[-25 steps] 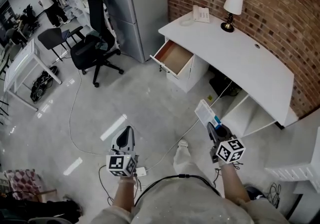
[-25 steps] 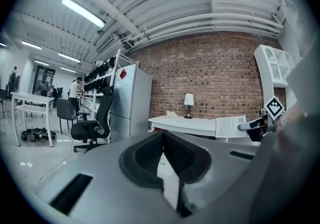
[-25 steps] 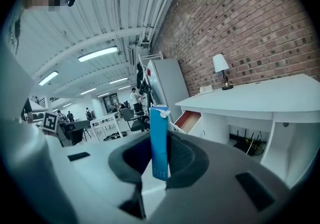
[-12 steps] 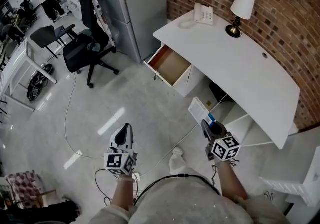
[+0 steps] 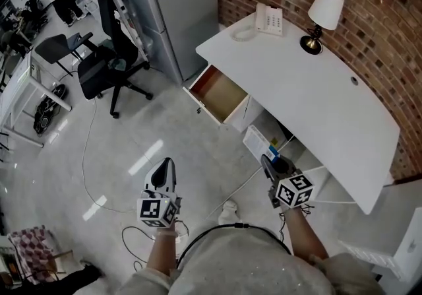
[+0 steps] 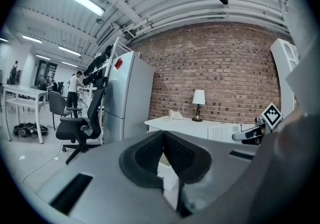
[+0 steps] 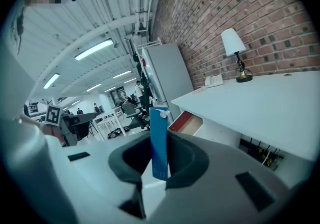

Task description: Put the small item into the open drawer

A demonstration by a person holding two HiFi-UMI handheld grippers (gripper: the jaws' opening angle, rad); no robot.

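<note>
My right gripper (image 5: 268,160) is shut on a flat blue-and-white box (image 5: 257,143), which stands edge-on between its jaws in the right gripper view (image 7: 159,143). The open drawer (image 5: 217,94) of the white desk (image 5: 310,82) lies ahead and to the left of the box, its wooden inside bare; it shows past the box as well (image 7: 190,122). My left gripper (image 5: 163,177) hangs over the floor, shut and holding nothing (image 6: 162,154).
A lamp (image 5: 324,13) and a telephone (image 5: 270,20) stand on the desk by the brick wall. A grey cabinet (image 5: 178,3) stands left of the drawer, a black office chair (image 5: 105,56) further left. Cables (image 5: 92,175) trail over the glossy floor.
The desk and drawer have shifted closer and lower in the head view as I walk toward them. Both grippers keep their hold and their places before me.
</note>
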